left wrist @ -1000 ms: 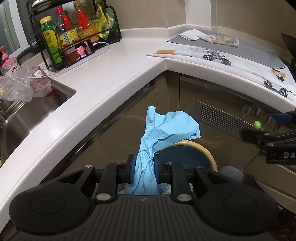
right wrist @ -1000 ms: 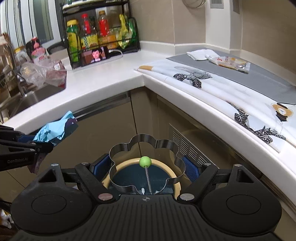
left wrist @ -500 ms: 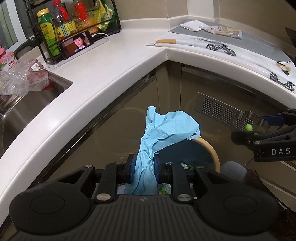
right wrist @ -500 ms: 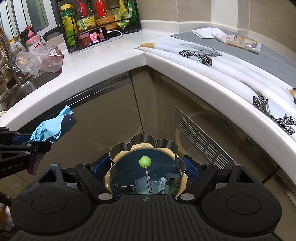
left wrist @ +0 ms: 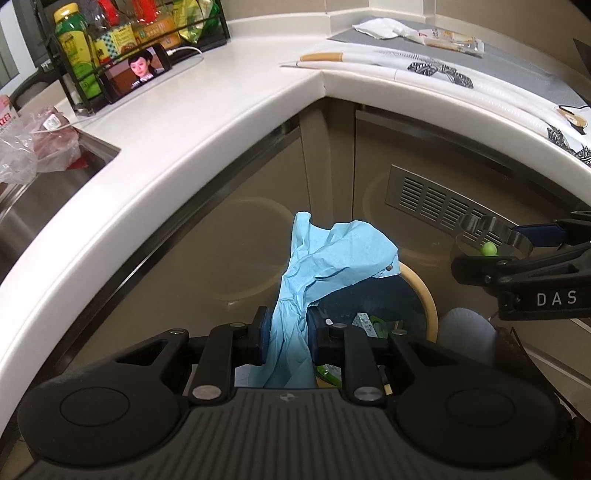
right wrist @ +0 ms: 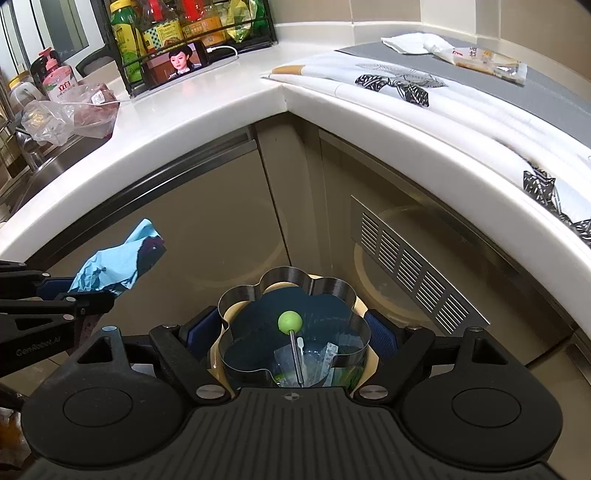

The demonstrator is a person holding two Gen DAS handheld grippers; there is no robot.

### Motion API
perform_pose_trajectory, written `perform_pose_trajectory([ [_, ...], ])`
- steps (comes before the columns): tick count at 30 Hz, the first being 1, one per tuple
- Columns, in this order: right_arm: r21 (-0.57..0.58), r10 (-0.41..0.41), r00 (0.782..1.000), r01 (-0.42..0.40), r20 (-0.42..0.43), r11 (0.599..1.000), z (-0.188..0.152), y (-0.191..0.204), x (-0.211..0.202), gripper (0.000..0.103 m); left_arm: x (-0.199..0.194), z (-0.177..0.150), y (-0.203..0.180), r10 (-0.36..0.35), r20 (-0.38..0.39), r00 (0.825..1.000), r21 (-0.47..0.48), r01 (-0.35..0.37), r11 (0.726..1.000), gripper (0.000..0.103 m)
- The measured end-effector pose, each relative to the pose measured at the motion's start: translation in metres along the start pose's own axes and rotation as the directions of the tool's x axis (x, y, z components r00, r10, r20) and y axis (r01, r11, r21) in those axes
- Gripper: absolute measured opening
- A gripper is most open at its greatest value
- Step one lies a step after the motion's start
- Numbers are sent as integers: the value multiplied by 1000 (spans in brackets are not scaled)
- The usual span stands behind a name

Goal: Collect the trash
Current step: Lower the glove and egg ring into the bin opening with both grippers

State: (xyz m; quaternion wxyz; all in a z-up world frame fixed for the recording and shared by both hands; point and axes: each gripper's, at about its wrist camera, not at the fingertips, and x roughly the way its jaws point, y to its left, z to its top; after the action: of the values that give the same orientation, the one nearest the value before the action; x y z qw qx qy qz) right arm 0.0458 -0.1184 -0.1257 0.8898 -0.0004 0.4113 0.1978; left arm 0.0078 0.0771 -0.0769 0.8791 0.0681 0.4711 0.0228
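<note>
Both tools have dropped lower toward the bin since the earlier frames, so more of its contents now show. In the left wrist view, the left tool (left wrist: 284, 338) has its jaws drawn close together, pinching a crumpled blue glove (left wrist: 317, 273) that rises from the middle of the frame. Behind it, at lower centre, sits the round bin (left wrist: 424, 295) with a tan rim, its near side hidden by the glove and tool. In the right wrist view, the right tool (right wrist: 291, 334) stands wide, its pads pressed on a flower-shaped metal ring (right wrist: 295, 280) with a green-tipped pin (right wrist: 290, 321) inside. Wrappers in the bin below are hard to make out. A white tabletop (right wrist: 207, 110) curves across the upper frame, carrying a bottle rack (right wrist: 192, 33) and a phone (right wrist: 186, 61) at upper left.
</note>
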Motion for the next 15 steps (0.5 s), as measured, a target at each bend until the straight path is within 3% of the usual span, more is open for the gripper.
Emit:
perform_pose_trajectory([
  [7,-29,-10,1000,10,12,1000,-5,3,25,85,45,0,-6,-29,-89,996,-32,26,999,23],
  [15,-8,-26,998,26,-54,1000,-14,-8,65,85,103,-2,-12,-28,-203,979,-38,20,999,23],
])
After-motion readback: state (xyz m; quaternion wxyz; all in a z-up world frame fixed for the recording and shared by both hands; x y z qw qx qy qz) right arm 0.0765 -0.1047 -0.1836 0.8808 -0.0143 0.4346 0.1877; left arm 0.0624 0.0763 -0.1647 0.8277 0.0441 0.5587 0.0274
